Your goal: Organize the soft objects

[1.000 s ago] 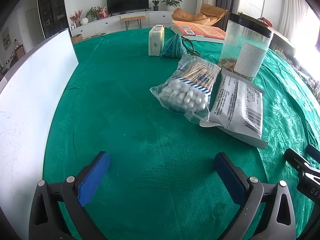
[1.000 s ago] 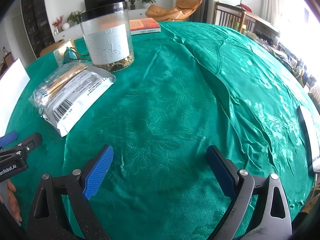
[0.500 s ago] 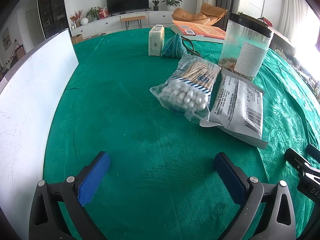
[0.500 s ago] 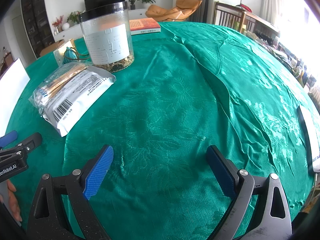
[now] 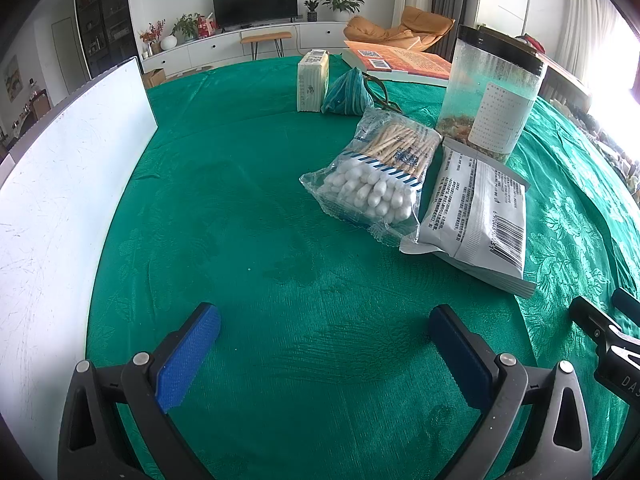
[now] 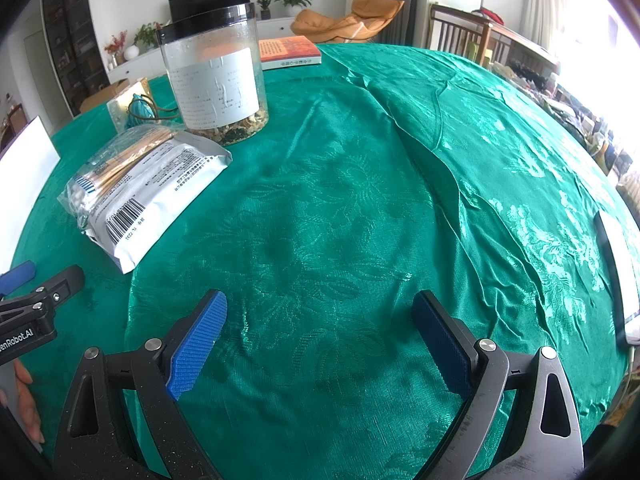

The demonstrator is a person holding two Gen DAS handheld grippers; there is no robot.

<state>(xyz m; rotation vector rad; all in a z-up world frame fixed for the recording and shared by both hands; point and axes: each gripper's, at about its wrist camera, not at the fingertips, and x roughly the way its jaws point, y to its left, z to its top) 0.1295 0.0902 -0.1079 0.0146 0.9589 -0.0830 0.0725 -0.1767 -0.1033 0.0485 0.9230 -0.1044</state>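
Note:
A clear bag of cotton swabs (image 5: 378, 178) lies on the green tablecloth (image 5: 240, 220), with a grey foil packet (image 5: 476, 210) touching its right side. Both show in the right wrist view, the bag (image 6: 108, 168) partly under the packet (image 6: 156, 188). A teal woven pouch (image 5: 347, 94) and a tissue pack (image 5: 313, 82) stand farther back. My left gripper (image 5: 324, 322) is open and empty, well short of the swab bag. My right gripper (image 6: 320, 312) is open and empty over bare cloth, right of the packet.
A tall clear jar with a black lid (image 5: 494, 92) stands behind the packet; it also shows in the right wrist view (image 6: 216, 76). An orange book (image 5: 400, 62) lies at the back. A white board (image 5: 68, 184) stands along the left edge. A flat white device (image 6: 620, 264) lies at the right edge.

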